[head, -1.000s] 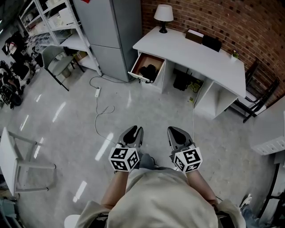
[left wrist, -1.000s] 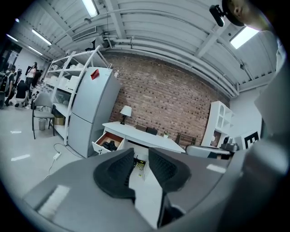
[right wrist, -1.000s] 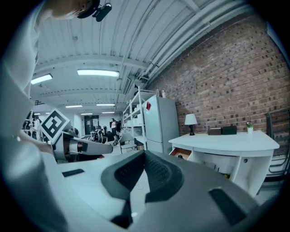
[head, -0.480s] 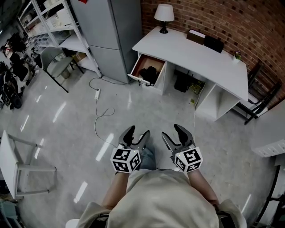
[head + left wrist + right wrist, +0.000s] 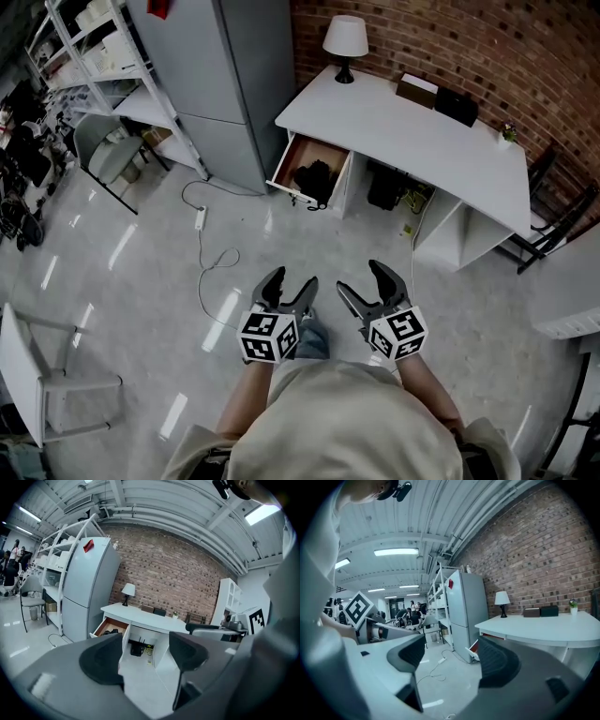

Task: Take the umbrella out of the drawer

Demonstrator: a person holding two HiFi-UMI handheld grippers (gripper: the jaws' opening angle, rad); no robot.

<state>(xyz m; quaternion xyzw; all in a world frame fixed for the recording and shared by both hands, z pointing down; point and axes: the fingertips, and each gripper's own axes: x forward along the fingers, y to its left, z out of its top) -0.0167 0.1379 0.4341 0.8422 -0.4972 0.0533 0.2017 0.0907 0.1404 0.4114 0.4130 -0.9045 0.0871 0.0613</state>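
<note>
The white desk [image 5: 412, 131] stands against the brick wall. Its wooden drawer [image 5: 292, 156] is pulled open at the left end. A dark bundle, the umbrella [image 5: 315, 176], lies inside. Both grippers hang over the floor well short of the desk. The jaws of my left gripper [image 5: 291, 281] are opening, with nothing between them. The jaws of my right gripper [image 5: 362, 281] are opening too and hold nothing. In the left gripper view the open drawer [image 5: 108, 626] shows far off past the left gripper [image 5: 143, 656]. In the right gripper view the drawer front [image 5: 474, 647] peeks beside the right gripper [image 5: 454, 658].
A grey fridge [image 5: 225, 84] stands left of the drawer, with white shelving [image 5: 103, 56] and a chair [image 5: 105, 155] further left. A power strip and cable [image 5: 202, 220] trail on the floor. A lamp [image 5: 345, 37] and boxes [image 5: 436, 94] sit on the desk. Black chair at right [image 5: 553, 216].
Both grippers went from shut to spread wide. The desk and drawer have shifted slightly in the head view as the person moved toward them.
</note>
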